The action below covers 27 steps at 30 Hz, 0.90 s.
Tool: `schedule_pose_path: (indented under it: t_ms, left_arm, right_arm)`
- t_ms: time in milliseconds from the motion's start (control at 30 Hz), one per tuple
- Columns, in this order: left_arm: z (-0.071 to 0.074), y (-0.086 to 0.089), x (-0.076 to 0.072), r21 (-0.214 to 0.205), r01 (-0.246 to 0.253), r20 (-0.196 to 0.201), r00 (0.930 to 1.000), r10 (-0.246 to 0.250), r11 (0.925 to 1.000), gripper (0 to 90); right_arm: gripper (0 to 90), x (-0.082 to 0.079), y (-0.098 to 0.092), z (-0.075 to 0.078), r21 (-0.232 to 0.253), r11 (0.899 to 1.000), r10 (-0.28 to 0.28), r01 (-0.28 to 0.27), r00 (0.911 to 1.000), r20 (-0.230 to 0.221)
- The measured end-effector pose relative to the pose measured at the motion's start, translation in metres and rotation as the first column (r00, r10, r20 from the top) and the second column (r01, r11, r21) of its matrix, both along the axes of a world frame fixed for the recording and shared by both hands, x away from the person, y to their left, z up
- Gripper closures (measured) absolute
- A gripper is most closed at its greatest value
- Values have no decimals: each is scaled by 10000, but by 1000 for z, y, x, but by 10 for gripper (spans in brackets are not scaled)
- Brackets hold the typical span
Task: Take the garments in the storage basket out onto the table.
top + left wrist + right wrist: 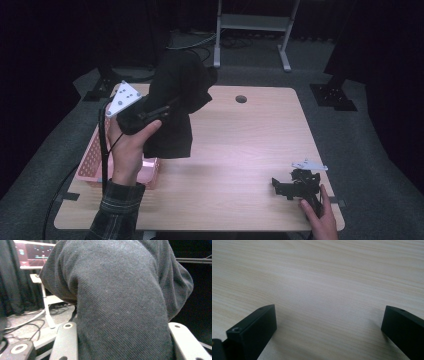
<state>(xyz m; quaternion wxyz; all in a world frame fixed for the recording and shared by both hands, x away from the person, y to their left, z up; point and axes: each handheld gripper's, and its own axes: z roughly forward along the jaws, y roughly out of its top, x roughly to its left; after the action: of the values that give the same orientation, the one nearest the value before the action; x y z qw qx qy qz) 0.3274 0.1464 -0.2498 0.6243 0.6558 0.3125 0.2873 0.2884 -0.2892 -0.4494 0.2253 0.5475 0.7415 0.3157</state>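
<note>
a: where's the cloth (175, 107)?

b: up off the tabletop (240, 145), hanging from the left gripper (150, 112). in the high view it sits at about ten o'clock from the tabletop's middle, its lower edge dangling just above the wood and over the near corner of the pink basket (95, 160).

a: so the left fingers have it?

b: yes. in the left gripper view the dark knit cloth (117, 297) bulges up between the two fingers (65, 340), which are clamped on a thick bunch of it. the left hand (127, 150) holds that gripper raised, the grey plate (123, 98) on top facing the camera.

a: and the right one?

b: the right gripper (292, 187) rests low at about five o'clock, near the front right corner, with the right hand (320, 215) behind it. its fingers (255, 330) stand wide apart, with bare wood between them and nothing held.

a: where's the basket?

b: at nine o'clock, on the left edge of the tabletop, partly hidden by the left arm and the cloth.
</note>
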Motion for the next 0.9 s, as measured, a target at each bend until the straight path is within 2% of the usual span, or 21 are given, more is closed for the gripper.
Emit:
schedule_pose_path:
  t_ms: [33, 100, 167, 500, 633, 800, 900]
  left_arm:
    - [-2, -8, 1, 28, 149, -31, 9999, -149, 9999, 503]
    - [-3, -13, 1, 19, 221, -63, 9997, -220, 9998, 503]
    - [-6, -25, 1, -36, 449, -152, 9989, -449, 9990, 503]
    - [-20, -56, 2, -184, 943, -377, 9948, -950, 9954, 503]
    - [-32, -71, 5, -63, 1085, -620, 9921, -1087, 9941, 503]
    - [-43, -82, 8, -32, 1152, -668, 9911, -1152, 9933, 503]
    - [-54, -93, 10, 57, 1276, -848, 9883, -1267, 9918, 503]
  right_arm:
    - [0, 0, 0, 0, 0, 10000, 1, -1, 10000, 1]
    - [0, 0, 0, 0, -5, 10000, 5, -5, 10000, 0]
    - [0, 0, 0, 0, -5, 10000, -2, 2, 10000, -1]
    - [0, 0, 0, 0, -7, 10000, 2, -2, 10000, 1]
    - [0, 0, 0, 0, -14, 10000, 8, -8, 10000, 9]
    - [0, 0, 0, 0, -16, 10000, 6, -6, 10000, -2]
    - [0, 0, 0, 0, -21, 10000, 9, -9, 10000, 9]
